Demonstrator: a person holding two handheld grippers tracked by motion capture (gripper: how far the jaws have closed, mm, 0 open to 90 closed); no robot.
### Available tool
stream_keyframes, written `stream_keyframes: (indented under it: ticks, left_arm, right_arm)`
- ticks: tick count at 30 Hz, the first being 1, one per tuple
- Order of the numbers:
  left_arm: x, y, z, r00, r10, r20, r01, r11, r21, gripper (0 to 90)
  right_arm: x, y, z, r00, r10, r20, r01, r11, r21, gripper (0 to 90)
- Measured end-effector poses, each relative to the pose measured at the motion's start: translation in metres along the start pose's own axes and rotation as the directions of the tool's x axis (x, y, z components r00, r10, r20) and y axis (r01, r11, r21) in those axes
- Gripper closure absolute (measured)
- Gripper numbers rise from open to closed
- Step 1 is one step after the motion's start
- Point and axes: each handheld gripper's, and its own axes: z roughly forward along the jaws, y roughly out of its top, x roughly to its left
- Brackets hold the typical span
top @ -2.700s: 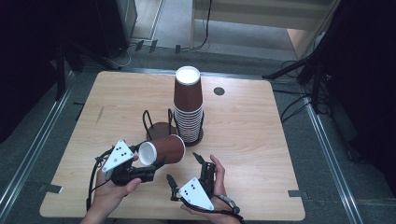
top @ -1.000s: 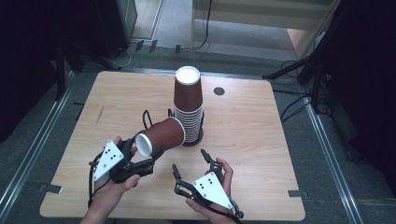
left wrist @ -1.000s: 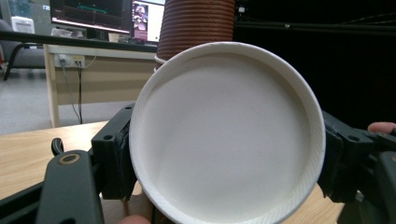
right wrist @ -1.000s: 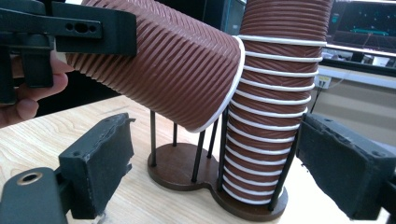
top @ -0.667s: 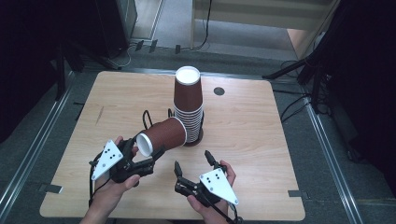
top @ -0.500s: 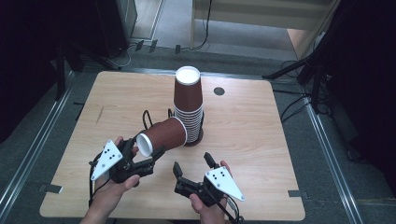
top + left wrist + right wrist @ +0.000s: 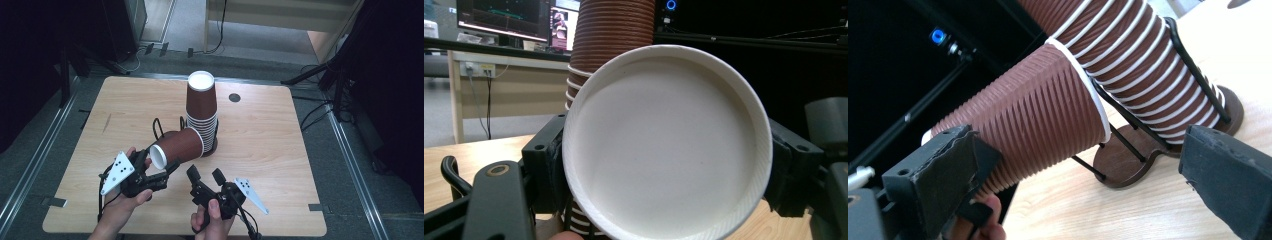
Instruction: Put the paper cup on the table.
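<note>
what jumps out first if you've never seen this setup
A tall stack of brown paper cups stands upside down in a black wire holder mid-table. Just in front, the left gripper holds one brown cup on its side, its white base toward the person. The right gripper waits open near the table's front edge.

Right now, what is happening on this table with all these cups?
A person works with a hand-held gripper in each hand. The left gripper is shut on the bottom end of a brown paper cup, holding it on its side above the table, its rim toward the tall stack of cups in a wire holder. The right gripper is open and empty, near the held cup.
</note>
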Motion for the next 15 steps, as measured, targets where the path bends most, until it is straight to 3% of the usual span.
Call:
stream_keyframes:
  ticks: [3, 4, 6, 8, 11, 12, 13, 15]
  left_arm:
    - [-0.002, -0.001, 0.001, 1.0, 0.0, 0.006, 0.0, 1.0, 0.001, 22.8]
    - [-0.002, -0.002, 0.001, 0.9999, 0.003, 0.011, -0.003, 1.0, 0.002, 22.8]
    - [-0.003, -0.003, 0.002, 0.9999, 0.006, 0.013, -0.006, 1.0, 0.003, 22.8]
    - [-0.003, -0.003, 0.002, 0.9998, 0.01, 0.016, -0.01, 0.9999, 0.003, 22.8]
    - [-0.004, -0.005, 0.003, 0.9997, 0.01, 0.021, -0.01, 0.9999, 0.004, 22.8]
    - [-0.005, -0.005, 0.003, 0.9997, 0.01, 0.022, -0.011, 0.9999, 0.003, 22.8]
    - [-0.005, -0.005, 0.004, 0.9997, 0.009, 0.025, -0.009, 1.0, 0.004, 22.8]
    - [-0.006, -0.006, 0.005, 0.9994, 0.01, 0.033, -0.01, 0.9999, 0.007, 22.8]
  right_arm:
    - [0.002, 0.0, 0.001, 0.9963, 0.086, 0.006, -0.086, 0.996, -0.011, 2.3]
    - [0.003, 0.001, 0.001, 0.9904, 0.138, 0.005, -0.138, 0.99, -0.008, 2.3]
    - [0.003, 0.001, 0.003, 0.9832, 0.182, 0.007, -0.182, 0.983, -0.002, 2.3]
    - [0.001, 0.003, 0.006, 0.9676, 0.252, 0.007, -0.252, 0.968, 0.007, 2.3]
    - [-0.002, 0.003, 0.01, 0.9311, 0.364, 0.015, -0.365, 0.93, 0.035, 2.3]
    - [-0.004, 0.003, 0.012, 0.9078, 0.419, 0.014, -0.419, 0.906, 0.052, 2.3]
    - [-0.004, 0.003, 0.013, 0.8951, 0.445, 0.017, -0.446, 0.893, 0.061, 2.3]
    - [-0.007, 0.003, 0.015, 0.8573, 0.514, 0.027, -0.515, 0.854, 0.072, 2.3]
